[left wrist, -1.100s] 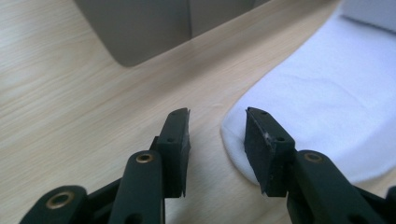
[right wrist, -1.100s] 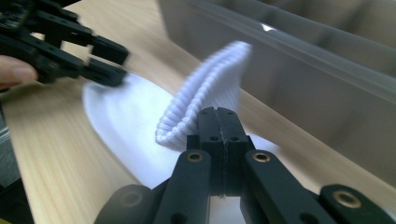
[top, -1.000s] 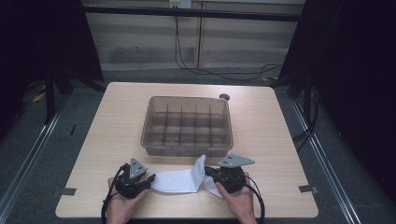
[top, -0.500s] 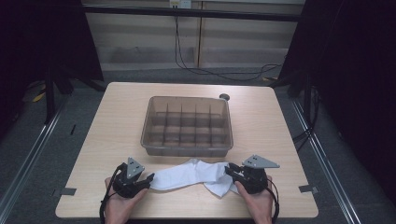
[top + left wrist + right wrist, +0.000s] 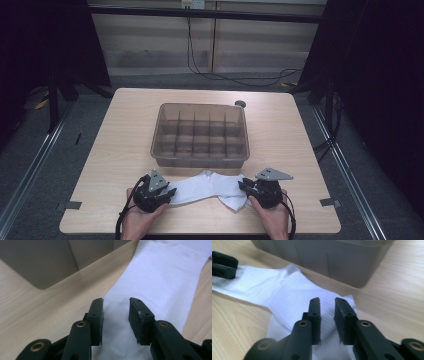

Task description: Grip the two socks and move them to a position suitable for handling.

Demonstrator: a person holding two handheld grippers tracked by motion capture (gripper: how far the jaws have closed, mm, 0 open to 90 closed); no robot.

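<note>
Two grippers are set at opposite ends of a white sock that lies stretched flat on the wooden table, just in front of the grey divided storage bin. The left gripper is held over the sock's left end with its jaws partly apart, having just been closing; fabric lies below and between the pads, yet no pinch can be seen. The right gripper is placed over the folded right end, its jaws parted by a narrow gap after having just been opening, and the cloth is seen beneath them rather than clamped.

Several slips can be expected from here. If only the top layer is caught at the doubled right end, the sock may be dragged open instead of lifted. Should one side be gripped before the other, the loose end could be pulled across the table and bunched. Because the bin wall stands just beside the sock, the fabric or a jaw might be snagged on it.
</note>
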